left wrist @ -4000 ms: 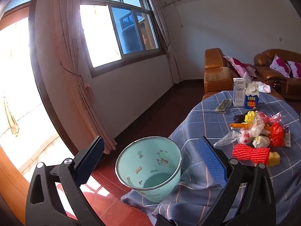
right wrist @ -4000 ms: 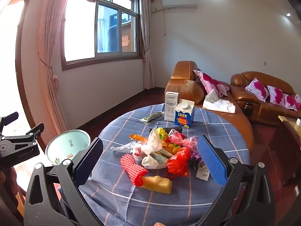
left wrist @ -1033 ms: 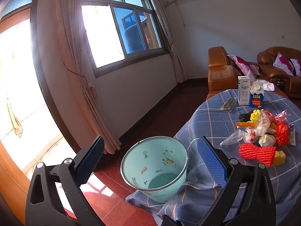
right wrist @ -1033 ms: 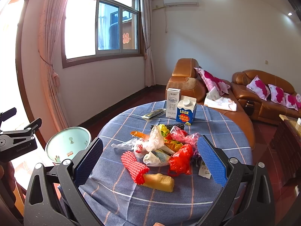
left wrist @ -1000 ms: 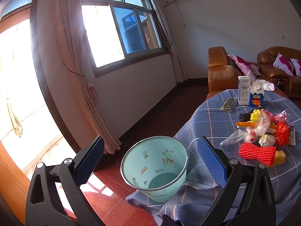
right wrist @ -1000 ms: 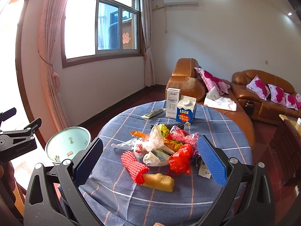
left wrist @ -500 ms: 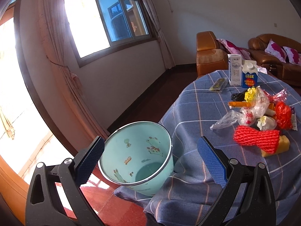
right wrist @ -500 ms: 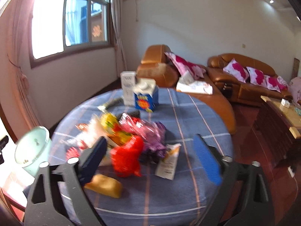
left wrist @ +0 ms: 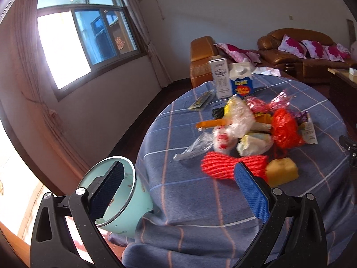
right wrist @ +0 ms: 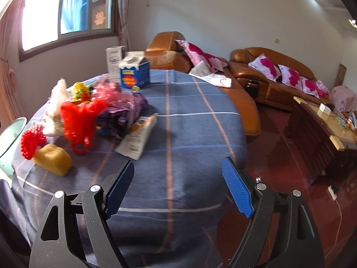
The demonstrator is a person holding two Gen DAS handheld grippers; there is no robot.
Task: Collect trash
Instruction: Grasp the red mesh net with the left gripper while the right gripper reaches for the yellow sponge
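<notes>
Trash heap (left wrist: 245,129) on round surface (left wrist: 178,178) draped in blue checked cloth, lying ahead of left gripper (left wrist: 178,192) and slightly to the right of its jaws. Jaws of left gripper spread wide, nothing between the pads. Mint-green bin (left wrist: 120,201) just behind the left-hand jaw, beside the surface edge, mouth tilted toward the camera. Red foam net (left wrist: 223,165) directly beyond the right-hand jaw, touching yellow sponge block (left wrist: 281,170) on its right. Farther ahead: clear plastic bag (left wrist: 194,147), white crumpled bags (left wrist: 236,120), orange wrapper (left wrist: 209,124), red mesh bag (left wrist: 285,129), pink cellophane (left wrist: 267,103). White carton (left wrist: 221,78) and blue milk carton (left wrist: 242,79) upright side by side at the far rim, well beyond the heap.

Right gripper (right wrist: 178,189) low over bare cloth at the near edge of the surface (right wrist: 189,111), jaws opening, nothing between the pads. Same heap ahead and to the left of these jaws: yellow sponge block (right wrist: 53,158) nearest, red foam net (right wrist: 31,143) touching it, red mesh bag (right wrist: 80,116) and purple wrapper (right wrist: 118,116) beyond. Flat printed packet (right wrist: 138,138) lying ahead of the left-hand jaw, apart from it. Bin rim (right wrist: 12,131) visible at far left. Brown leather sofa (right wrist: 267,73) with pink cushions beyond the surface.
</notes>
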